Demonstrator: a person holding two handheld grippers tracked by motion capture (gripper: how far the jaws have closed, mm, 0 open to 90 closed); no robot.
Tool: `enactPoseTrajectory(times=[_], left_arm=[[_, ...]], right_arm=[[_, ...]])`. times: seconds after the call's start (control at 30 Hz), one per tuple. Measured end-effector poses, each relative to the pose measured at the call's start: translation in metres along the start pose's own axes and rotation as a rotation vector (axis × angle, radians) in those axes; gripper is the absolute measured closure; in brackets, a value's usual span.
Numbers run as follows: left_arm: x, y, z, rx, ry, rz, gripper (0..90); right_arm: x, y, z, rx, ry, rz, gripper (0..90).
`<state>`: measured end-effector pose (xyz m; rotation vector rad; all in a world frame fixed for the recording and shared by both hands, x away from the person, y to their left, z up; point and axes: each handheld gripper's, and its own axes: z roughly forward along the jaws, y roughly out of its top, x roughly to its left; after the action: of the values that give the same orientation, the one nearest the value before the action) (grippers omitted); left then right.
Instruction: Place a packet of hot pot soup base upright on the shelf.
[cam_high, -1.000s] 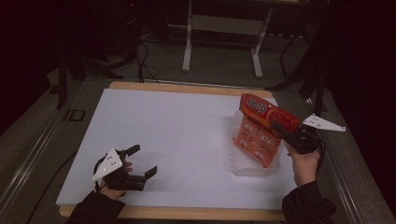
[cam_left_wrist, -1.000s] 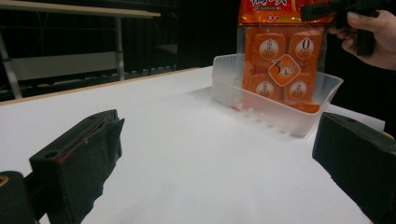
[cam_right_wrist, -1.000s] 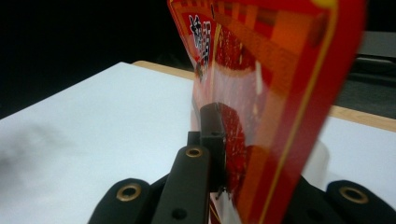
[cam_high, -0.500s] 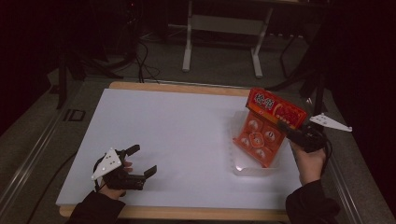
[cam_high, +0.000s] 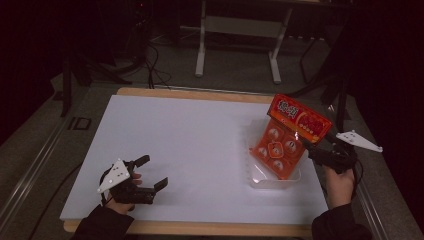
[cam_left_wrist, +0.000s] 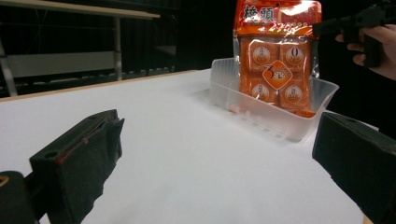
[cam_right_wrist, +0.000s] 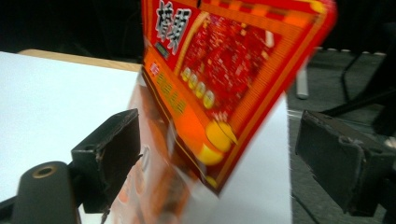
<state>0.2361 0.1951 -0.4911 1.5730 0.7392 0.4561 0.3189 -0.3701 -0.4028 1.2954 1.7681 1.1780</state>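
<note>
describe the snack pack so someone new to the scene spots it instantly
Start at the white table top and go to its right edge, where a clear plastic tray sits. Standing in it is the orange plastic snack pack with a red printed header, between the open jaws of the right hand-held gripper. It is the table's one brightly coloured thing.

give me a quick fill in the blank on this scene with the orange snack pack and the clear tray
The orange and red snack pack stands in the clear plastic ____ at the table's right side.
The right gripper has just been opening, and its jaws now stand ____ beside the pack's top.
The left gripper rests on the ____ table, holding nothing.

Missing words: tray; open; white
</note>
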Motion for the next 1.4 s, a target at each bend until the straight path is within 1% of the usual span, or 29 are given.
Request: enactPoseTrajectory(times=[0.07,0.2,0.27,0.4,0.5,0.57,0.63,0.67,0.7,0.73,0.83,0.9,1.03,1.1,1.2,1.4], left_arm=[[0.0,0.0,0.0,-0.005,-0.001,-0.003,2.1],[0.0,0.0,0.0,-0.003,-0.001,-0.004,2.2],[0.0,0.0,0.0,-0.004,-0.001,-0.003,2.1],[0.0,0.001,-0.001,-0.002,-0.001,-0.001,2.1],[0.0,0.0,-0.001,-0.003,0.0,-0.002,2.1],[0.001,0.0,-0.002,-0.001,0.001,-0.001,2.1],[0.0,0.0,-0.001,-0.002,0.001,-0.002,2.1],[0.0,0.0,-0.001,-0.002,0.001,-0.002,2.1],[0.0,0.0,-0.002,-0.002,-0.001,0.003,2.1],[0.0,0.0,-0.002,-0.002,0.0,0.005,2.1],[0.0,0.0,-0.002,-0.004,-0.002,0.003,2.1],[-0.001,0.0,-0.002,-0.005,-0.003,0.001,2.1],[0.0,0.0,-0.002,-0.008,-0.003,0.0,2.2],[0.0,0.001,-0.002,-0.01,-0.002,0.0,2.1],[0.0,0.001,-0.002,-0.008,-0.002,-0.001,2.1],[-0.001,0.0,-0.002,-0.003,-0.008,0.001,2.1]], right_arm=[[0.002,-0.003,-0.006,-0.003,-0.007,-0.009,14.1],[0.009,-0.007,-0.018,-0.006,-0.005,-0.034,14.1],[0.014,-0.008,-0.023,-0.005,0.0,-0.045,14.1],[0.024,-0.012,-0.032,-0.018,0.023,-0.051,14.2],[0.034,-0.015,-0.036,-0.024,0.059,-0.053,14.2],[0.042,-0.016,-0.039,-0.035,0.09,-0.063,14.2],[0.051,-0.016,-0.04,-0.033,0.119,-0.076,14.2],[0.051,-0.016,-0.04,-0.033,0.119,-0.076,14.2],[0.056,-0.016,-0.04,-0.033,0.133,-0.084,14.2],[0.066,-0.018,-0.037,-0.025,0.168,-0.094,14.2],[0.076,-0.021,-0.033,-0.018,0.218,-0.098,14.2],[0.084,-0.023,-0.029,-0.008,0.25,-0.111,14.2],[0.099,-0.028,-0.022,-0.014,0.326,-0.104,14.2],[0.105,-0.029,-0.021,-0.018,0.353,-0.102,14.2],[0.117,-0.03,-0.018,-0.028,0.383,-0.135,14.2],[0.136,-0.033,-0.012,-0.018,0.429,-0.176,14.2]])
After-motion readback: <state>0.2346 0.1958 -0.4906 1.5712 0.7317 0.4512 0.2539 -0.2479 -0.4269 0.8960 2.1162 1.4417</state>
